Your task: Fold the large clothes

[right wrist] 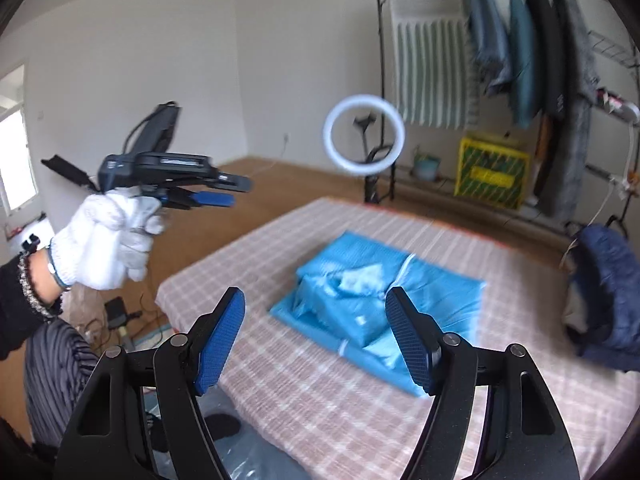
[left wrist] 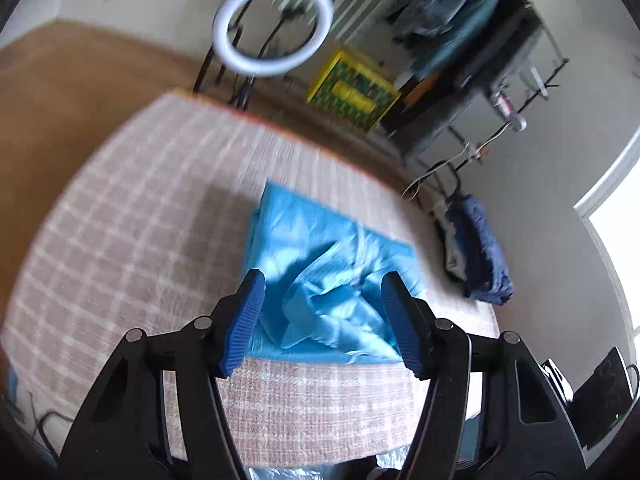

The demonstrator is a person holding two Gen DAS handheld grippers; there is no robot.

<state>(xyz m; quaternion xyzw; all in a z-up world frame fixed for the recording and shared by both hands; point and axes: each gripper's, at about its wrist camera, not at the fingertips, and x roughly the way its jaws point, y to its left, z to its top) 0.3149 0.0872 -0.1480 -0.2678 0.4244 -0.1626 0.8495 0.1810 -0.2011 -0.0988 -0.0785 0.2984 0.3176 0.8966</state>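
A light blue garment (left wrist: 320,248) lies folded into a rough rectangle with a rumpled top layer on the pink checked bed cover (left wrist: 140,220). In the left wrist view my left gripper (left wrist: 322,312) hangs above the garment's near edge, open, nothing between its blue pads. The right wrist view shows the same blue garment (right wrist: 420,280) in the middle of the cover (right wrist: 320,392). My right gripper (right wrist: 316,320) is open and empty above the near edge. A white-gloved hand (right wrist: 108,240) holds the left gripper (right wrist: 228,196) high in the air at the left, well clear of the cloth.
A dark blue garment (right wrist: 608,280) lies bunched at the bed's right edge. Beyond the far edge stand a ring light (right wrist: 329,134), a yellow crate (right wrist: 492,172) and a rack of hanging clothes (right wrist: 520,40). Cables and plastic bags lie on the floor at the near left.
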